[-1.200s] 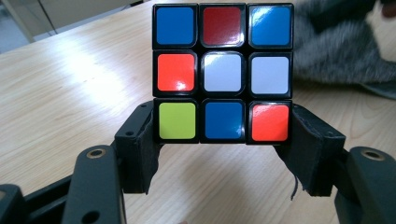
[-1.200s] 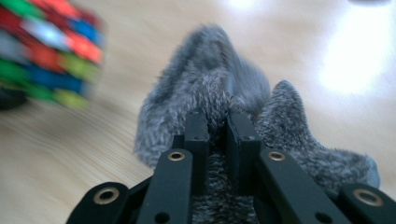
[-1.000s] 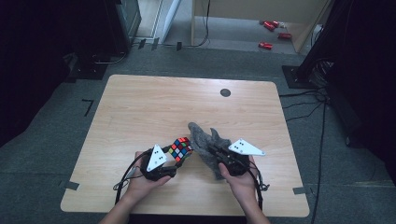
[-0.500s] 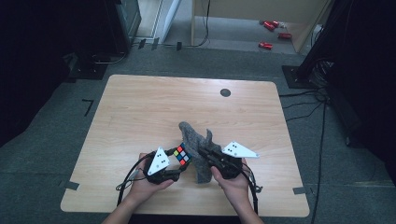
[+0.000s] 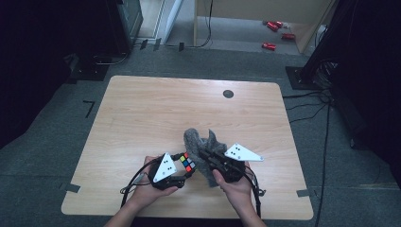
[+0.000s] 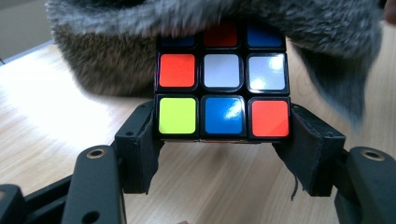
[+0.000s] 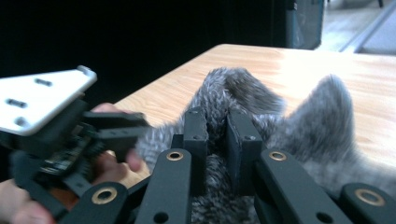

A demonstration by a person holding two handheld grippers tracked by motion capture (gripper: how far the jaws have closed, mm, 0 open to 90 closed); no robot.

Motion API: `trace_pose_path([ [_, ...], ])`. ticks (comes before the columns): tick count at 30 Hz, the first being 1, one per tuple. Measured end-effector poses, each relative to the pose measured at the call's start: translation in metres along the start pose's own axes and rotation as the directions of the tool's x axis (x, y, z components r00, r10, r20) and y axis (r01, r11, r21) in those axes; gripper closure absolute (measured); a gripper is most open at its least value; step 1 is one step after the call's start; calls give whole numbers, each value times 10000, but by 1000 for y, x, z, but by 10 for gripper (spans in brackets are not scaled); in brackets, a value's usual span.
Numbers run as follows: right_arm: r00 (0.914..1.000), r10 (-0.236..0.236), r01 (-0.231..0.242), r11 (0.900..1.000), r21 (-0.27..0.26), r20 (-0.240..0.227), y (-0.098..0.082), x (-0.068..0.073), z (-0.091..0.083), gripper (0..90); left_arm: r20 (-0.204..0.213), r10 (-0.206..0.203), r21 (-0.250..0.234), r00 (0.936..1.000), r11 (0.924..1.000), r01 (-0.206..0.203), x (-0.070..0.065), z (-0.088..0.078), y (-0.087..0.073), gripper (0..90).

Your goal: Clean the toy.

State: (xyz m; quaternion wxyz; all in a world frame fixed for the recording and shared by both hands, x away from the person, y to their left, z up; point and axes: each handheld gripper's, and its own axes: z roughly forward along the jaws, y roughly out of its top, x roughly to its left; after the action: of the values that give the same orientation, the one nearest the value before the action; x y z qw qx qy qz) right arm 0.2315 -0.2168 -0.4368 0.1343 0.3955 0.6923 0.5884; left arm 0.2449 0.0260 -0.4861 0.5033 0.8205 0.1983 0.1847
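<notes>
Gripping a colour-scrambled puzzle cube (image 6: 222, 88) between its two pads, your left gripper (image 6: 223, 135) holds it just above the wooden table (image 5: 156, 113), near the front edge. Your right gripper (image 7: 217, 135) has its jaws pressed nearly together, pinching a fold of the fuzzy grey cloth (image 7: 299, 121). That cloth drapes over the cube's far side and covers part of its top row of tiles. Seen from above, your left hand (image 5: 149, 187) and right hand (image 5: 234, 187) sit close together, cube (image 5: 187, 162) and cloth (image 5: 203, 146) touching between them.
</notes>
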Motion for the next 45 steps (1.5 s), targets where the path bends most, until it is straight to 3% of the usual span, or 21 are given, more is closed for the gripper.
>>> trace_pose_path([
  [2, 9991, 381, -383, 9992, 107, 199, -3, -9, 0, 808, 15, -278, -152, 9996, 9995, 278, 5, -3, 0, 355],
  [4, 9990, 385, -388, 9991, 145, 244, -3, -10, 0, 808, 33, -334, -186, 9994, 9993, 334, 6, -3, 0, 355],
  [10, 9980, 412, -423, 9989, 217, 486, -5, -12, 1, 808, 56, -130, -392, 9999, 9991, 132, 2, -4, 1, 355],
  [15, 9966, 508, -529, 9981, 318, 647, -7, -15, 2, 811, 186, -213, -660, 9996, 9976, 225, 3, -8, 2, 355],
  [18, 9966, 522, -541, 9981, 300, 634, -6, -13, 2, 817, 263, -256, -613, 9993, 9978, 272, 4, -7, 2, 355],
  [21, 9973, 552, -562, 9982, 191, 494, -4, -10, 0, 823, 183, 35, -345, 9998, 9994, -29, 0, -3, 0, 354],
  [22, 9992, 307, -308, 9995, 44, 242, 0, -3, -1, 822, 263, 216, -359, 9994, 9991, -207, -3, -2, 0, 355],
  [26, 9990, 32, -29, 10000, -56, 441, 2, 2, -1, 826, 183, 269, -673, 9995, 9974, -256, -6, -5, 3, 355],
  [28, 9971, 417, -418, 9991, -6, 630, 0, -6, -2, 831, 163, 115, -937, 9998, 9955, -99, -2, -10, 4, 355],
  [33, 9943, 700, -722, 9971, 241, 804, -7, -14, 1, 837, 292, -230, -1163, 9993, 9929, 263, 3, -13, 4, 355],
  [40, 9984, 381, -383, 9993, 47, 419, -1, -1, -1, 837, 310, -111, -612, 9995, 9980, 129, 0, -5, 1, 354],
  [41, 9992, 47, -47, 10000, 12, 393, 2, 5, -1, 837, 372, -56, -729, 9993, 9973, 83, -2, -5, 2, 354],
  [43, 9989, -39, 41, 10000, -39, 460, 2, 7, -1, 837, 312, -38, -823, 9995, 9966, 64, -2, -7, 3, 355],
  [45, 9979, 175, -174, 9998, -14, 623, 0, 0, 0, 838, 264, -63, -954, 9996, 9954, 88, -1, -9, 4, 354],
])
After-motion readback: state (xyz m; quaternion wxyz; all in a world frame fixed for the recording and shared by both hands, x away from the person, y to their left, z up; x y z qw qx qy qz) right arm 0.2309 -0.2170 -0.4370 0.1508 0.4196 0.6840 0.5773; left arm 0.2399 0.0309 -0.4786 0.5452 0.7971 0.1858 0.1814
